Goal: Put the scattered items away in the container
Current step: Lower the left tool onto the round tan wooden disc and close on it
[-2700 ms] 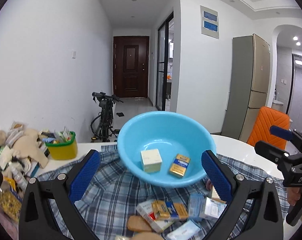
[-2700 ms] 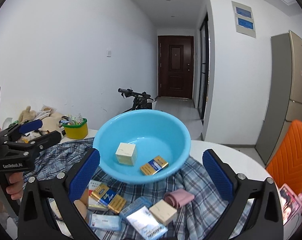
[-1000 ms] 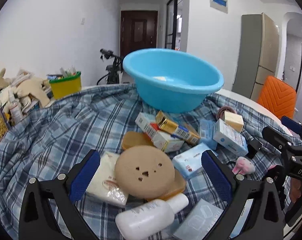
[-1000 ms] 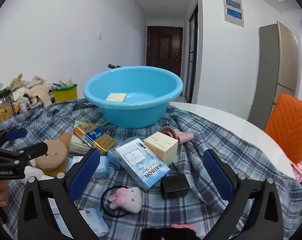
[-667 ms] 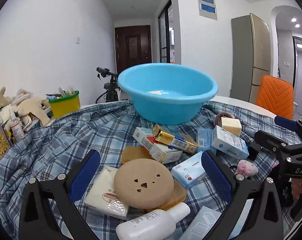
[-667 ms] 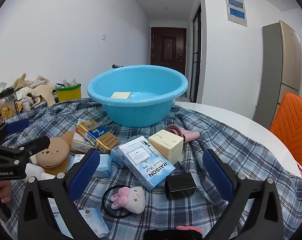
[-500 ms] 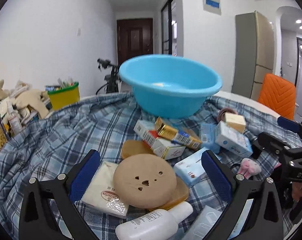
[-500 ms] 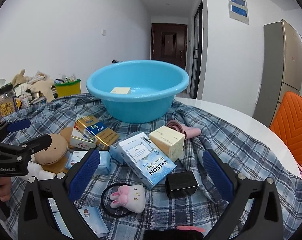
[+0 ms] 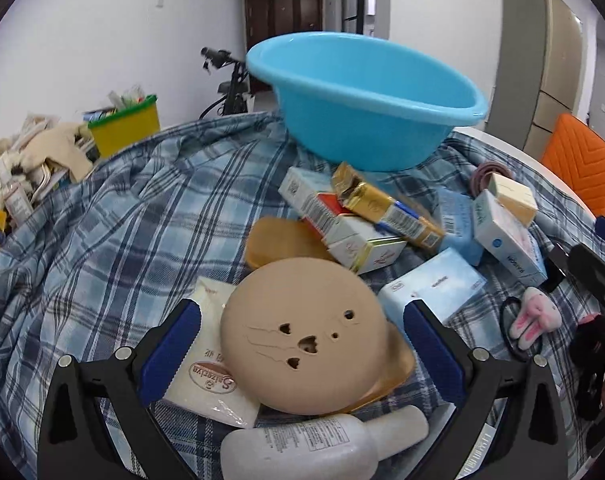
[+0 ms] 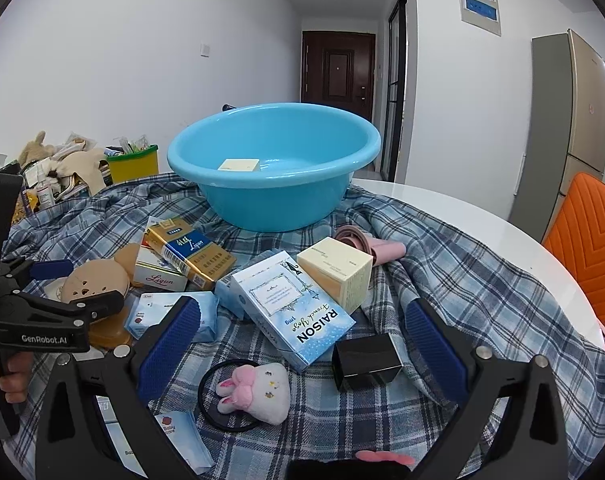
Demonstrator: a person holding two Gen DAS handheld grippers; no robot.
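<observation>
One cream box [image 10: 239, 165] is all that shows inside the blue basin [image 10: 274, 184], which stands at the far side of the plaid cloth [image 10: 442, 280] on the white round surface [image 10: 462, 216]; whatever else lies on its floor is hidden by the rim. By my reckoning the tidying has barely begun. Left outside, near the basin, are a gold pack [image 10: 190, 250], a red-and-white carton [image 9: 342, 228], a cream cube box [image 10: 336, 270], a pink roll [image 10: 366, 242] and the pale blue RAISON box [image 10: 292, 308]. Nearer lie a black box [image 10: 366, 360], a pink bunny hair tie [image 10: 254, 390], a tan round bear-face case [image 9: 302, 340], a white sachet [image 9: 206, 364] and a white bottle [image 9: 322, 440].

The left tongs [image 9: 300, 344] are spread wide and hold nothing, the blue pads either side of the bear-face case without touching it, low over the cloth at near left. The right tongs [image 10: 300, 338] are equally wide apart and empty, hovering over the hair tie and black box, angled toward the basin. A hand [image 10: 6, 378] grips the left handle.
</observation>
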